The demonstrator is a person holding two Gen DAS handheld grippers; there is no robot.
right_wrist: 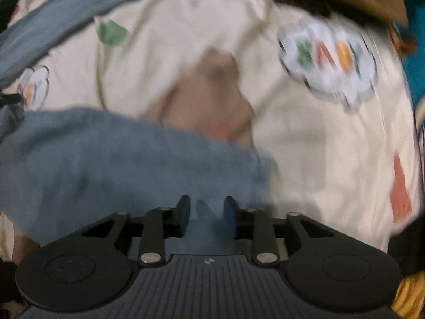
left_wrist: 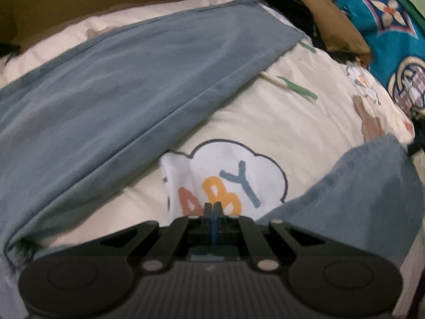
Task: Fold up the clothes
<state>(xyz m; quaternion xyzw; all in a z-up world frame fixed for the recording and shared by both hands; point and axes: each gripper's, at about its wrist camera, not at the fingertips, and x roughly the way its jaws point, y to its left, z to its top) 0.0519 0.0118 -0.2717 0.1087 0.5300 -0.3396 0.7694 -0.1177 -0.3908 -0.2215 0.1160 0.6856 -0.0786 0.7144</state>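
The blue-grey garment [left_wrist: 124, 90] is lying on a cream quilt [left_wrist: 305, 122], with one long panel stretching diagonally from the lower left of the left wrist view up toward the top centre. Its long edge is showing a stitched hem, and the cloth is lying mostly flat with shallow creases. A second portion of the same garment is sitting at the lower right of that view, and it is filling the lower left of the right wrist view, where motion blur is softening its texture and its edge.

The left gripper [left_wrist: 213, 206] is hovering over a white cloud print with coloured letters [left_wrist: 233, 180] on the quilt; its fingers are pressing together with no gap, and no cloth is showing between them. The right gripper [right_wrist: 207, 211] is standing with its fingers moderately apart, directly over the garment's blurred portion; whether the blue pads [right_wrist: 229, 212] are touching the fabric cannot be told.

A brown cushion [left_wrist: 326, 16] is resting beyond the quilt's far edge, and a teal patterned fabric [left_wrist: 385, 34] is lying beside it at the right.
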